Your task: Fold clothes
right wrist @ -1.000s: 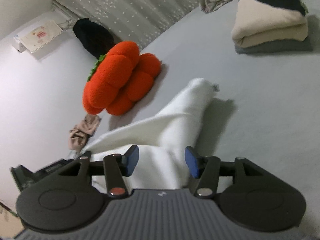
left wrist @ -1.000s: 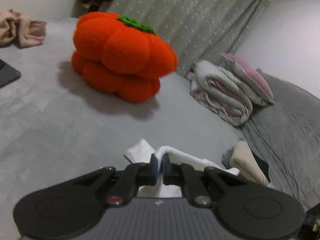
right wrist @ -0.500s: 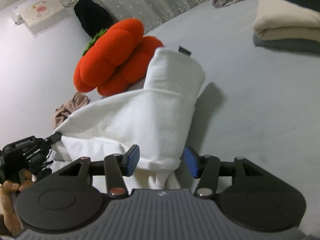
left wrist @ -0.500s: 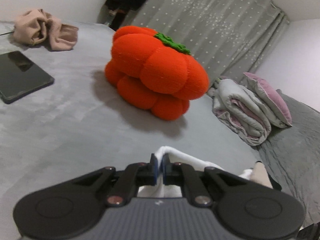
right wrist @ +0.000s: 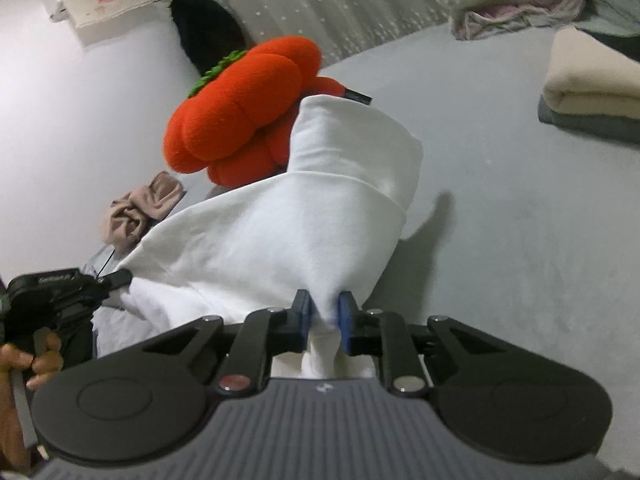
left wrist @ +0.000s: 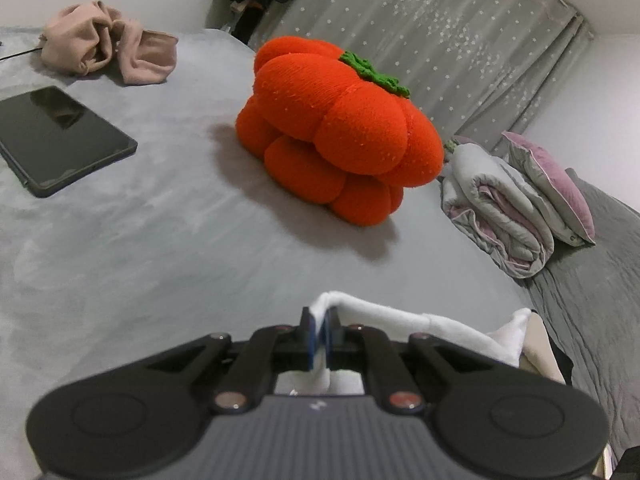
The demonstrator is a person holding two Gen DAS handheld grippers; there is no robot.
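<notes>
A white garment (right wrist: 304,224) hangs bunched between both grippers above the grey bed (right wrist: 520,240). The jaws of my right gripper (right wrist: 324,320) are closing, and their blue pads pinch a gathered fold of the cloth. In the left wrist view my left gripper (left wrist: 319,336) is shut on another edge of the white garment (left wrist: 400,314), which trails off to the right. The right wrist view also shows the left gripper (right wrist: 120,278) at the far left, held by a hand (right wrist: 24,364), its tip on the cloth.
An orange pumpkin plush (left wrist: 340,136) sits ahead on the bed. A dark tablet (left wrist: 60,136) and a crumpled beige garment (left wrist: 108,52) lie to the left. A rolled quilt (left wrist: 500,216) and pink pillow (left wrist: 552,184) lie right. Folded clothes (right wrist: 592,88) are stacked at the right.
My right jaws have gone from wide apart to closed on the cloth. The garment has risen and bunched up nearer the right camera. The left gripper has swung, bringing the tablet into view.
</notes>
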